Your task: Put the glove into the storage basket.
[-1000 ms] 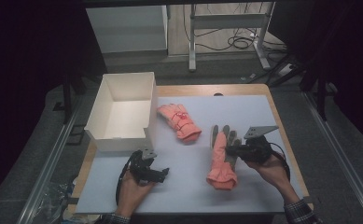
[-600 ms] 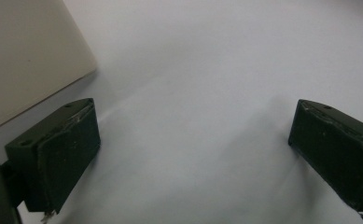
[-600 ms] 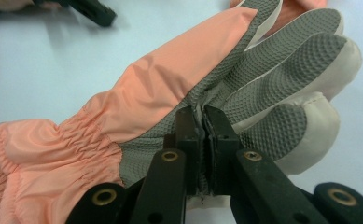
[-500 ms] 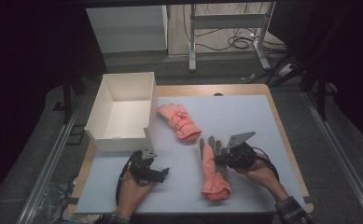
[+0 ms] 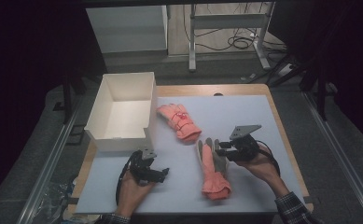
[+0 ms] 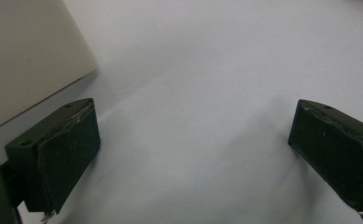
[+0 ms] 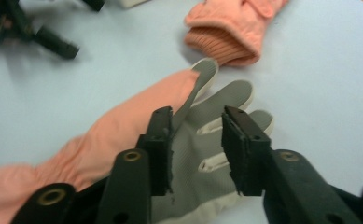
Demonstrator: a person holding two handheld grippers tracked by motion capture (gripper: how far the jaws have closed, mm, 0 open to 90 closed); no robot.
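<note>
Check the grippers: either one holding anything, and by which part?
Nothing held. The right gripper is open over the grey palm of the near glove, jaws not closed on it. The left gripper is open over bare tabletop.

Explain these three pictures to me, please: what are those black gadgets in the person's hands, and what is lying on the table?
No robot arm here: a person holds a two-jaw claw in each hand. The high view looks down on the table. Each other picture comes from a camera riding on one claw. On the table lie a white box, a pink glove beside it, and a pink-and-grey glove nearer the person. The right claw has its jaws apart over the grey glove's fingers, gripping nothing. The left claw is wide open above bare table near the box.
</note>
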